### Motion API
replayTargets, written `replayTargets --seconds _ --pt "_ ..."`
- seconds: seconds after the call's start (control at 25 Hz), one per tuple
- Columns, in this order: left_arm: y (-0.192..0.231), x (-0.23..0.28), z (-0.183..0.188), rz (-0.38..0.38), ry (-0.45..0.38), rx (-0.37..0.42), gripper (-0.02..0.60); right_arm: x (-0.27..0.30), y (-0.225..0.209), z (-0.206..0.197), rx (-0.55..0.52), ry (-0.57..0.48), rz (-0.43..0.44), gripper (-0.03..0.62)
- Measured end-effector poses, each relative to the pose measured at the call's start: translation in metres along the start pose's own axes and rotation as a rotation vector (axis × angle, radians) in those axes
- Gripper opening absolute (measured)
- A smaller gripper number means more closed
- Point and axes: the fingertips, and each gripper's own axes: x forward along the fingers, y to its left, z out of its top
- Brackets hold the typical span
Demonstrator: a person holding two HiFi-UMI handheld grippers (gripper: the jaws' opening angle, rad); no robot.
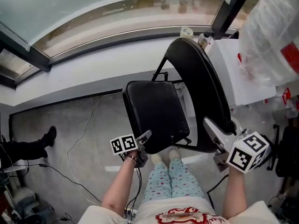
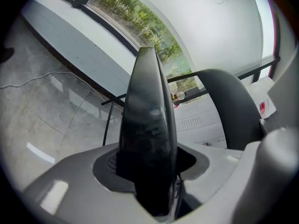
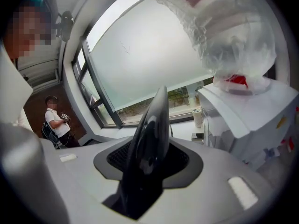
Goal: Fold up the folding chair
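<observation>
Folding chair (image 1: 187, 101): black, directly in front of the person's feet, between them and a low white wall under a window; whether its legs touch the floor cannot be told.
Seat (image 1: 156, 113): a black, rounded square pad, tilted, with its near edge towards the person.
Backrest (image 1: 205, 92): a black curved panel just right of the seat, rising above it.
Chair frame (image 1: 161, 73): thin black tubes showing behind the seat's far edge.
Left tool (image 1: 144, 138): closed on the seat's near edge; in the left gripper view the pad stands edge-on as a dark slab filling the gap between the jaws.
Right tool (image 1: 212, 129): closed on the backrest's near rim; in the right gripper view the rim stands between the jaws in the same way.
Person: bare forearms reach forward to both tools, and legs in star-print trousers (image 1: 170, 181) show between the arms.
Floor (image 1: 56, 120): grey concrete with a thin white cable (image 1: 77, 141) looping across it, left of the chair.
Window (image 1: 93, 13): wide and curved with dark frame bars, beyond the chair.
White cabinet (image 1: 238, 76): just right of the backrest, under a clear plastic bag (image 1: 271, 31) with red print.
Bystander (image 3: 56, 122): in a white top, standing by the window frame, well apart from the chair.
</observation>
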Motion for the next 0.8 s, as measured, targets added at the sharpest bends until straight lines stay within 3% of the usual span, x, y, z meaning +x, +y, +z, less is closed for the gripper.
replayTargets --seconds 0.28,0.48,0.68,0.8 --pt "-0.07 0.017 -0.004 0.069 0.004 0.041 0.227 -0.017 0.0 0.017 -0.034 -0.021 -0.023 0.173" --pt "-0.128 0.037 -0.007 0.052 0.01 0.063 0.227 -0.027 -0.001 0.028 -0.053 -0.05 -0.022 0.17" --pt "-0.2 0.071 -0.018 -0.016 0.033 0.087 0.227 -0.039 -0.005 0.04 -0.074 -0.062 -0.03 0.172" --pt "-0.224 0.091 -0.023 0.007 0.048 0.102 0.227 -0.044 -0.014 0.045 -0.084 -0.066 -0.042 0.17"
